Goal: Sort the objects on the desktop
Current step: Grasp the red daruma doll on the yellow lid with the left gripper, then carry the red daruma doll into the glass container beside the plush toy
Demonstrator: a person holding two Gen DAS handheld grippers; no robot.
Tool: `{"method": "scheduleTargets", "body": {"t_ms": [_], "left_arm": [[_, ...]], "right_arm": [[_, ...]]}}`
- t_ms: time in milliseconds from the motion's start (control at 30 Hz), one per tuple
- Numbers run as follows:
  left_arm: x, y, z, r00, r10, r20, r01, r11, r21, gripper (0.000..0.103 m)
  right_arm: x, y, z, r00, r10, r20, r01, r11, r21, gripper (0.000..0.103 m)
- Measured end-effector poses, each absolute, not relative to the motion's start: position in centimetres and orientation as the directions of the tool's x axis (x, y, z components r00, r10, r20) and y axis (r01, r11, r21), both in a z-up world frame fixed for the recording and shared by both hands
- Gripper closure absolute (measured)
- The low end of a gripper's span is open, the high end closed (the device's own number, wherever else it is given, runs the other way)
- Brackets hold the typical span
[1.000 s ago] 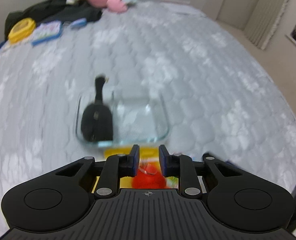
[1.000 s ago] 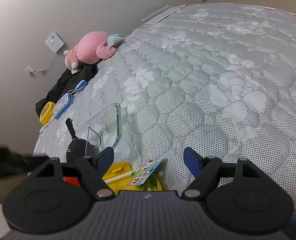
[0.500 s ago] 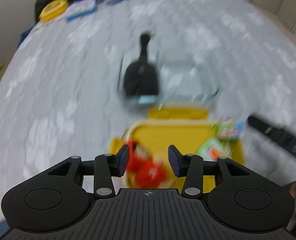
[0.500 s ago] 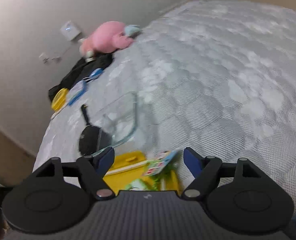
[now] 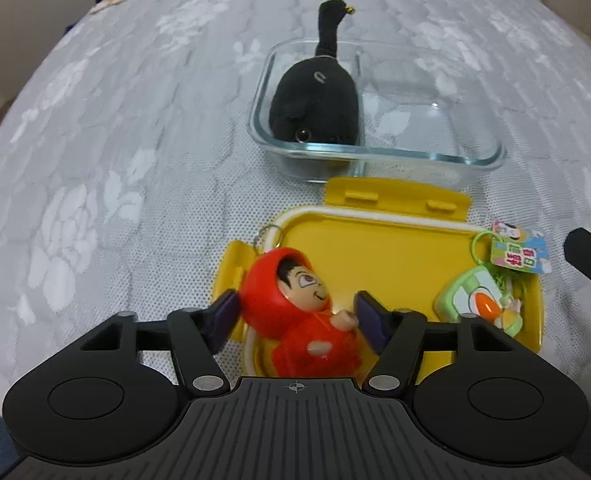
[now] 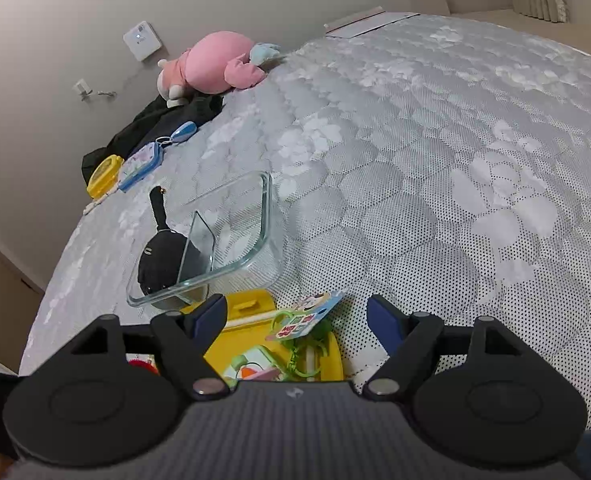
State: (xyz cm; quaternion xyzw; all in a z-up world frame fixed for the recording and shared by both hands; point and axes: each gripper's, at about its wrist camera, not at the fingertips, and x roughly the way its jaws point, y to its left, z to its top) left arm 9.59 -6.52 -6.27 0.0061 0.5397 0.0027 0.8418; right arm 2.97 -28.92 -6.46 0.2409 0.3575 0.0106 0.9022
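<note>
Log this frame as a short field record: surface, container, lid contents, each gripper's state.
surface: quilted grey mattress
container: glass dish with a divider; black plush in its left compartment, right compartment empty
lid: yellow lid lying in front of the dish
on lid: red doll, green keychain with a paper tag
left gripper: open, fingers either side of the red doll, not closed on it
right gripper: open, above the green keychain, holding nothing
background: pink plush by the wall

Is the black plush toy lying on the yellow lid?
No, the black plush toy sits in the glass container, behind the yellow lid.
</note>
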Motion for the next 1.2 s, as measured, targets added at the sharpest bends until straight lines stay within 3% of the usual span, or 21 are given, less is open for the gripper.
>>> {"method": "scheduleTargets", "body": {"t_ms": [133, 333, 467, 667, 967, 1200], "left_arm": [[9.1, -5.5, -5.4, 0.435, -0.056, -0.899, 0.006, 0.998, -0.059, 0.040], [9.0, -6.2, -1.8, 0.509, -0.101, -0.855, 0.071, 0.995, -0.076, 0.040], [10.0, -6.9, 1.6, 0.534, -0.199, -0.822, 0.142, 0.979, -0.145, 0.040], [16.4, -9.6, 6.1, 0.562, -0.299, -0.771, 0.317, 0.939, -0.133, 0.040], [22.4, -15.1, -2.0, 0.517, -0.188, -0.835, 0.502, 0.857, 0.118, 0.040], [23.4, -16.3, -6.3, 0.462, -0.122, -0.878, 0.539, 0.825, 0.169, 0.040]], "right_arm": [[3.1, -28.9, -6.6, 0.739, 0.187, -0.647, 0.160, 0.885, 0.438, 0.024], [2.9, -29.4, -6.7, 0.741, 0.202, -0.641, 0.167, 0.869, 0.466, 0.024], [3.1, -29.6, -6.7, 0.741, 0.211, -0.638, 0.170, 0.860, 0.481, 0.024], [3.1, -29.8, -6.8, 0.742, 0.217, -0.634, 0.174, 0.851, 0.495, 0.023], [3.9, -30.0, -7.4, 0.725, 0.232, -0.649, 0.184, 0.842, 0.506, 0.023], [4.6, -30.3, -8.0, 0.710, 0.260, -0.654, 0.191, 0.823, 0.535, 0.023]]}}
